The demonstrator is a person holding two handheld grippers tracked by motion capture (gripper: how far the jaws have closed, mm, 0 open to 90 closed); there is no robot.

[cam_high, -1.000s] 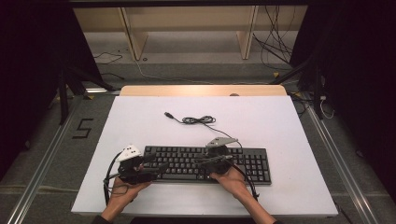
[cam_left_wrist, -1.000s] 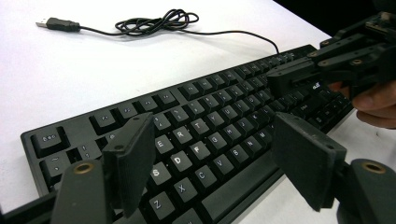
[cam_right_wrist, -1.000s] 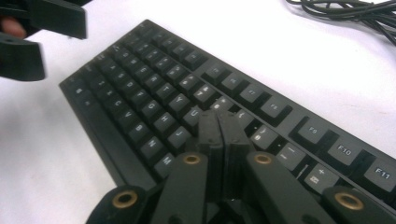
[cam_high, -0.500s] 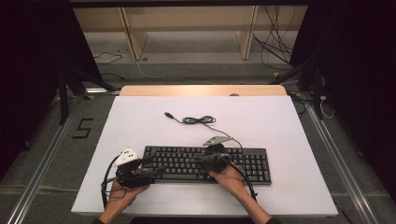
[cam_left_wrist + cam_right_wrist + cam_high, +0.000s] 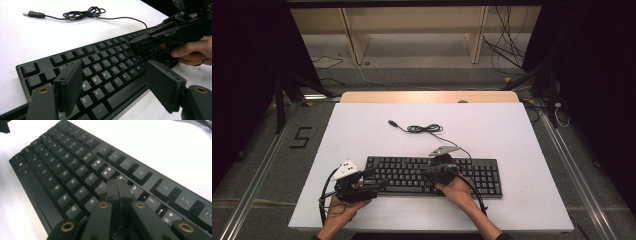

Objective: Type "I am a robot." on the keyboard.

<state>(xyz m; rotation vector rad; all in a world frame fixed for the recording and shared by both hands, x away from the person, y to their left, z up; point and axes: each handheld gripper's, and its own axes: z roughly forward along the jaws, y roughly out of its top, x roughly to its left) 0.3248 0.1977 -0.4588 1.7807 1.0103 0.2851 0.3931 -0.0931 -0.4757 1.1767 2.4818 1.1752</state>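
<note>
white tabletop (image 5: 512,135) under a dim room, and a black full-size keyboard (image 5: 484,175) lies along its near half, its thin black usb cable (image 5: 424,128) coiled behind it. the left gripper (image 5: 112,87) hovers at the keyboard's left end, jaws spread wide, nothing between them. the right gripper (image 5: 119,188), jaws pressed together, tips down on the middle keys near "k". legends read "esc", "f9", "f10".
</note>
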